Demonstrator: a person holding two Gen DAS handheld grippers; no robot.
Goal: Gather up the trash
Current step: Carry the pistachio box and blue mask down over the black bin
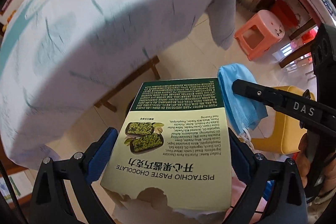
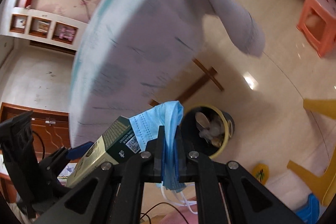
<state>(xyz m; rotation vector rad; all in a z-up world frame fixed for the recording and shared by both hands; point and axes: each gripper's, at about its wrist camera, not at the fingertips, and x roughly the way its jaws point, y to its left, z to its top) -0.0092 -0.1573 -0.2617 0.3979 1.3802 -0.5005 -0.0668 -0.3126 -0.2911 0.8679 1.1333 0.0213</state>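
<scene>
Mask clamped between right tongs

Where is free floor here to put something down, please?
Bare floor lies between the trash bin, the pink stool and the yellow chair. It is crowded near the table, where each hand-held gripper carries trash: box, mask.

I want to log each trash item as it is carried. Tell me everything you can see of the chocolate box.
The chocolate box is flat cardboard, cream with a dark green panel of small print, a photo of two bars with green filling, and "PISTACHIO PASTE CHOCOLATE" printed on it. Its near end is torn open, ragged brown card showing. The left gripper holds it by its side edges between blue pads, off the table, above the floor. A blue face mask, held by the right gripper, hangs beside its far corner; contact is unclear.
</scene>
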